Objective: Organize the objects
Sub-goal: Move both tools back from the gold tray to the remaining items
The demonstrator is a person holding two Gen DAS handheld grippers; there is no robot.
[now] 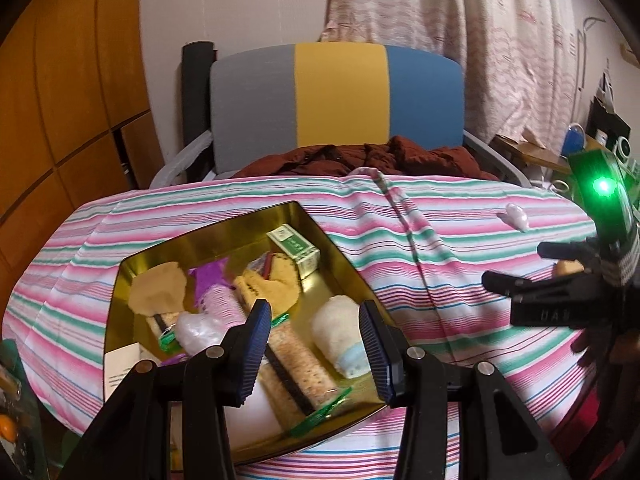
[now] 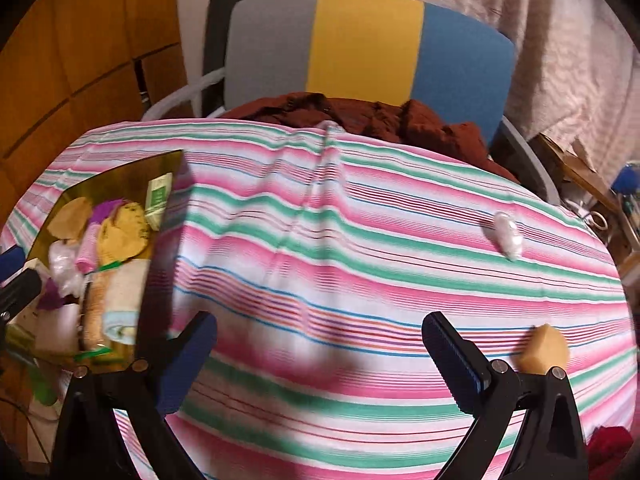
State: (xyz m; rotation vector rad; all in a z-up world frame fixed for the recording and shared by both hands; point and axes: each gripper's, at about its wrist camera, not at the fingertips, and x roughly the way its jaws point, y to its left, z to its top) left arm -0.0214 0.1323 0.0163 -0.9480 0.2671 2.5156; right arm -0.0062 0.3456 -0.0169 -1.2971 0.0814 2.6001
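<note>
A gold tin (image 1: 224, 224) is seen at the left side of the striped tablecloth (image 1: 440, 280), already filled with small packets, a green box (image 1: 298, 250) at its far corner and a rolled white towel (image 1: 340, 332) along its right wall. Two things are left loose on the cloth: a small white wrapped packet (image 2: 507, 236) towards the far right edge, and a tan block (image 2: 545, 350) near the right edge, just beside the right gripper (image 2: 320, 344). The right gripper is held wide apart and empty over the middle of the cloth; the left gripper (image 1: 316, 344) is likewise spread and empty, poised above the tin's near half. The packet is judged light, soft and crinkly, likely to slip under a shallow pinch; its long axis is laid diagonally, from far-left to near-right, so it is best taken across its narrow middle. The tan block is judged light and fairly firm, perhaps spongy; its flat opposite faces could be pinched. Its orientation cannot be told clearly, since it is partly hidden behind the gripper's finger.
</note>
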